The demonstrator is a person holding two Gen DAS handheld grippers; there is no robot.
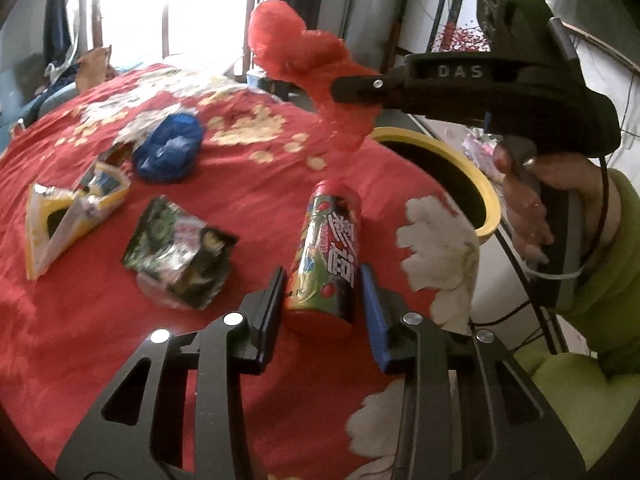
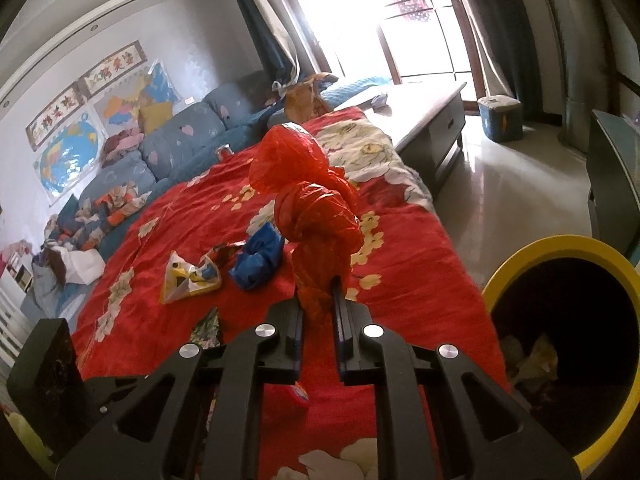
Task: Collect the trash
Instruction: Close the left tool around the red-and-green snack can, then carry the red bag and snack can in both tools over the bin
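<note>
A colourful drink can [image 1: 326, 256] lies on the red flowered cloth [image 1: 240, 168]. My left gripper [image 1: 322, 288] is open with a finger on each side of the can, not closed on it. My right gripper [image 2: 318, 312] is shut on a crumpled red plastic bag [image 2: 312, 204] and holds it up above the cloth; it also shows in the left wrist view [image 1: 312, 68], beside the yellow-rimmed trash bin [image 1: 464, 168]. The bin [image 2: 560, 320] stands at the right with some trash inside.
On the cloth lie a blue crumpled bag [image 1: 168, 148], a yellow snack wrapper [image 1: 68, 216] and a dark green wrapper [image 1: 180, 252]. A sofa with clothes [image 2: 120, 176] is at the left and a low table [image 2: 424, 116] beyond the cloth.
</note>
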